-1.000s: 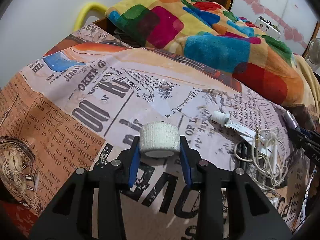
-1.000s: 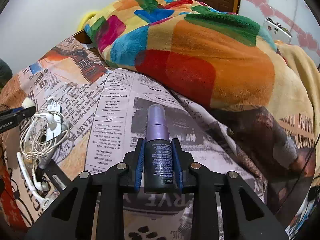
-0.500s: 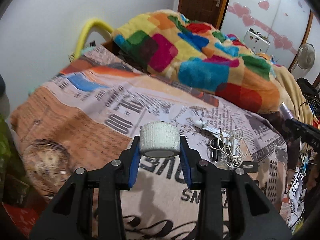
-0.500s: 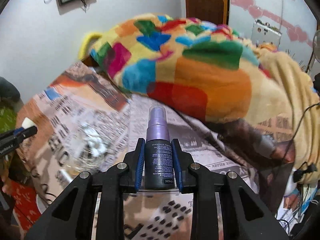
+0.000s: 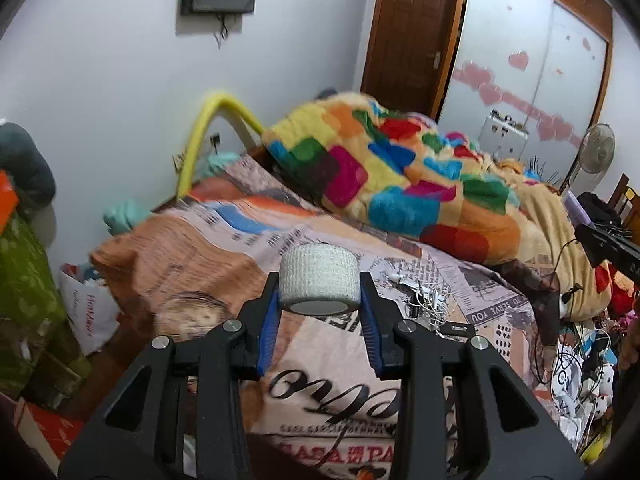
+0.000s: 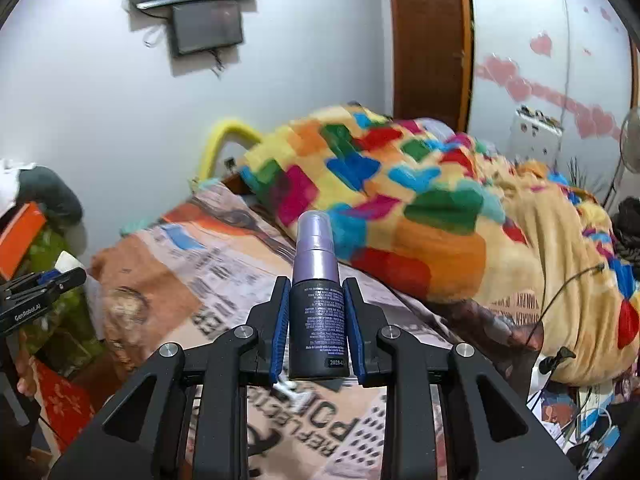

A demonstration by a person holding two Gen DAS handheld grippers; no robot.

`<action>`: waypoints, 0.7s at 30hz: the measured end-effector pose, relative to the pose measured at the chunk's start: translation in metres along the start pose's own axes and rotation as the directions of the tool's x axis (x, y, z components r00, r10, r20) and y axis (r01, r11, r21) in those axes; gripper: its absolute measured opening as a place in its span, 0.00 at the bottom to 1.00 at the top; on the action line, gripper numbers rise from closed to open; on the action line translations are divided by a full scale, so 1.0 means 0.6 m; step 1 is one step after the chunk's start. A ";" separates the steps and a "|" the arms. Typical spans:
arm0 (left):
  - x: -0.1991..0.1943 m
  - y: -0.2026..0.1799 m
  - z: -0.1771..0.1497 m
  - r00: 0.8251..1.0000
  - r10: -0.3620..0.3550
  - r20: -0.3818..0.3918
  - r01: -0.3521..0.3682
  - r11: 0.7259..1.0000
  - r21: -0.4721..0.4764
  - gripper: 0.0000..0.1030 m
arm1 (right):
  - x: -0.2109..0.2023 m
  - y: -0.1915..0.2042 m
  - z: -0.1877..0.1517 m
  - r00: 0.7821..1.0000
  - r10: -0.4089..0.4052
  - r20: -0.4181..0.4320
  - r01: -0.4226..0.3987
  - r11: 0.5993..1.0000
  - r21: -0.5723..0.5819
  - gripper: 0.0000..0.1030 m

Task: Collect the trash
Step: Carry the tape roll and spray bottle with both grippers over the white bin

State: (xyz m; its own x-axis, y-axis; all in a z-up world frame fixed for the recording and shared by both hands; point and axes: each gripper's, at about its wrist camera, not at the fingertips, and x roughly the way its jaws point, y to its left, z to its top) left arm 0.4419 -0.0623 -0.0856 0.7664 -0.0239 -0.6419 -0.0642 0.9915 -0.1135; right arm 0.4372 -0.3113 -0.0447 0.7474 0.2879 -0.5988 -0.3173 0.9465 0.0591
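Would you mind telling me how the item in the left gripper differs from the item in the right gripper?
The bandage roll is white, short and wide, with a woven texture; the spray bottle is dark and purple-capped, tall, narrow and smooth with fine print. The left gripper stands wider around the roll than the right gripper around the bottle. Both are clamped between blue pads above the bed.

The spray bottle (image 6: 319, 308) label's fine print is too small to read.

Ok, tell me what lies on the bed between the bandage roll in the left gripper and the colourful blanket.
In the left wrist view, only bare newspaper-print bedsheet lies between the bandage roll and the colourful blanket; the tangled white cables sit off to the right.
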 end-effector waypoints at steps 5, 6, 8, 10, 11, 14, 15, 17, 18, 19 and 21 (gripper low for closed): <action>-0.112 0.040 -0.019 0.997 0.044 0.061 -0.045 0.999 0.025 0.35 | -0.055 0.074 0.005 0.997 0.064 0.046 -0.062 0.997 -0.041 0.23; -0.131 0.047 -0.022 0.996 0.055 0.072 -0.057 0.998 0.029 0.35 | -0.063 0.087 0.002 0.996 0.079 0.052 -0.076 0.996 -0.050 0.23; -0.172 0.067 -0.032 0.993 0.069 0.093 -0.071 0.997 0.026 0.35 | -0.074 0.117 0.001 0.993 0.104 0.063 -0.099 0.993 -0.070 0.23; -0.212 0.088 -0.043 0.990 0.085 0.111 -0.087 0.996 0.017 0.35 | -0.086 0.151 -0.003 0.988 0.138 0.070 -0.132 0.987 -0.091 0.23; -0.229 0.097 -0.047 0.988 0.093 0.121 -0.095 0.995 0.013 0.35 | -0.089 0.167 -0.005 0.985 0.157 0.069 -0.150 0.984 -0.099 0.23; -0.280 0.128 -0.066 0.982 0.118 0.148 -0.119 0.993 -0.004 0.35 | -0.094 0.227 -0.015 0.973 0.224 0.057 -0.215 0.968 -0.126 0.23; -0.294 0.138 -0.072 0.980 0.127 0.155 -0.127 0.992 -0.010 0.35 | -0.094 0.241 -0.019 0.970 0.237 0.053 -0.229 0.964 -0.133 0.23; -0.321 0.158 -0.086 0.975 0.150 0.167 -0.148 0.989 -0.023 0.35 | -0.092 0.273 -0.027 0.961 0.275 0.040 -0.266 0.952 -0.148 0.23; -0.332 0.168 -0.092 0.972 0.159 0.171 -0.157 0.987 -0.028 0.35 | -0.089 0.292 -0.032 0.955 0.295 0.030 -0.287 0.945 -0.156 0.23; -0.345 0.179 -0.101 0.969 0.172 0.176 -0.169 0.985 -0.035 0.35 | -0.090 0.308 -0.037 0.950 0.311 0.022 -0.304 0.939 -0.160 0.23; -0.363 0.197 -0.114 0.965 0.190 0.180 -0.185 0.982 -0.046 0.35 | -0.089 0.343 -0.051 0.938 0.347 -0.002 -0.342 0.924 -0.172 0.23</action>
State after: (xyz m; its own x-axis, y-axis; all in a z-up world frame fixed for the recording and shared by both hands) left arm 0.2238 0.0514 -0.0109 0.8426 0.1887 -0.5044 -0.2343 0.9718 -0.0279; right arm 0.3143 -0.1365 -0.0248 0.5897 0.5983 -0.5425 -0.6492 0.7507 0.1223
